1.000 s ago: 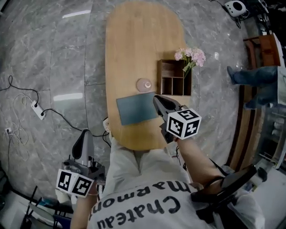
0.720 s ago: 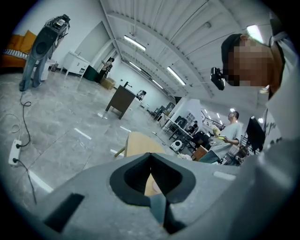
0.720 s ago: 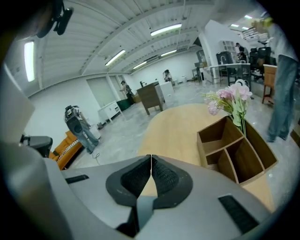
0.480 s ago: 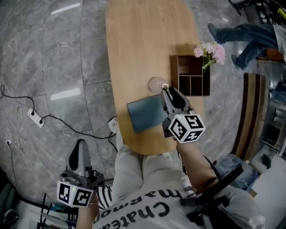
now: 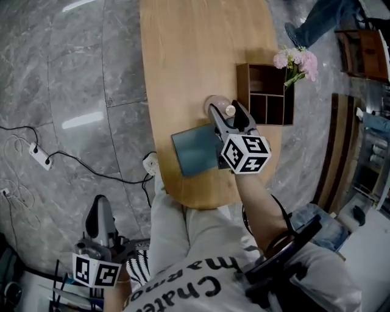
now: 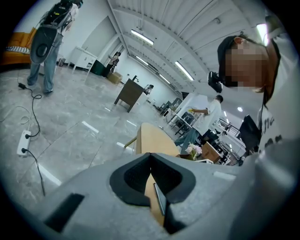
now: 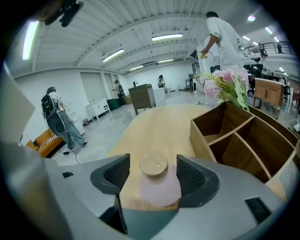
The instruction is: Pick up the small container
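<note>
The small container point(image 5: 214, 103) is a pale pink pot with a round wooden lid point(image 7: 153, 165). It stands on the oval wooden table point(image 5: 183, 49), just left of a wooden organiser. My right gripper point(image 5: 226, 113) reaches over the table and its jaws are opening. In the right gripper view the container point(image 7: 158, 187) sits between the two dark pads, and neither pad presses on it. My left gripper point(image 5: 99, 212) hangs low beside the person's leg, off the table. Its jaws meet at the tip with nothing in them point(image 6: 150, 157).
A blue-grey mat point(image 5: 194, 152) lies on the table just behind and left of the right gripper. The wooden organiser point(image 5: 265, 94) with open compartments holds pink flowers point(image 5: 297, 61). A power strip and cable point(image 5: 39, 156) lie on the grey floor at the left. A person's legs point(image 5: 317, 18) show at the top right.
The right gripper moved forward from over the mat to the pink container, and its jaws went from shut to wide apart around it. The left gripper stayed low at the side.
</note>
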Available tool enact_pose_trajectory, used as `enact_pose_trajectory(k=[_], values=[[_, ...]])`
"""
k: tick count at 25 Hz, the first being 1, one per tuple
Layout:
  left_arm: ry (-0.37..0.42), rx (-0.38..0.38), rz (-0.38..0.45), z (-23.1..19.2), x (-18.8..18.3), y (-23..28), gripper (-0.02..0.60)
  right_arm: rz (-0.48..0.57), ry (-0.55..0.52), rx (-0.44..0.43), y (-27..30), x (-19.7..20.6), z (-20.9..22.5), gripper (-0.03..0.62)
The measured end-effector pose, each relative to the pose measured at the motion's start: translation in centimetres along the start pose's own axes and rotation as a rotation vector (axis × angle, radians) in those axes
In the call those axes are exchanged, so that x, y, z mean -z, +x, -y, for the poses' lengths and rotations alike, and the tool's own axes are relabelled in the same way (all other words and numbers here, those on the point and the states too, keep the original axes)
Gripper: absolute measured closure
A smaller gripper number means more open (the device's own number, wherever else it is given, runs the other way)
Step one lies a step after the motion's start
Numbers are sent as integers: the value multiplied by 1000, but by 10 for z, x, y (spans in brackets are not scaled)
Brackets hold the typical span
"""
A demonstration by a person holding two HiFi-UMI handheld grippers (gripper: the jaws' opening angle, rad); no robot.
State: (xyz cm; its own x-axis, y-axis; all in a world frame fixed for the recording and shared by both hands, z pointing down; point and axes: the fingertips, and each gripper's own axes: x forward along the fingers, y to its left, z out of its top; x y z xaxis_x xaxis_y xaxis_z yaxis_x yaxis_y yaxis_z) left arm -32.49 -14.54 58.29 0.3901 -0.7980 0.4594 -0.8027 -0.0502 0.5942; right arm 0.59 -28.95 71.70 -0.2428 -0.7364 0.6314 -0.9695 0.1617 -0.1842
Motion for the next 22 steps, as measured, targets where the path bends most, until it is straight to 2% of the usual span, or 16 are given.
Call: enact_pose_trajectory(k=[6,11,16,22], values=[[-5,-46,-2,-9,8,0,568,31,-97,72,19,5,11,321],[-12,-67,10,-11,11,3,568,49,-170,64,23,4,10,321],[-1,-70,15,-6,14,2,568,30,-177,44,28,2,7,318],[2,-86,44,-4,13,-3,568,63,-155,27,28,0,8,318]])
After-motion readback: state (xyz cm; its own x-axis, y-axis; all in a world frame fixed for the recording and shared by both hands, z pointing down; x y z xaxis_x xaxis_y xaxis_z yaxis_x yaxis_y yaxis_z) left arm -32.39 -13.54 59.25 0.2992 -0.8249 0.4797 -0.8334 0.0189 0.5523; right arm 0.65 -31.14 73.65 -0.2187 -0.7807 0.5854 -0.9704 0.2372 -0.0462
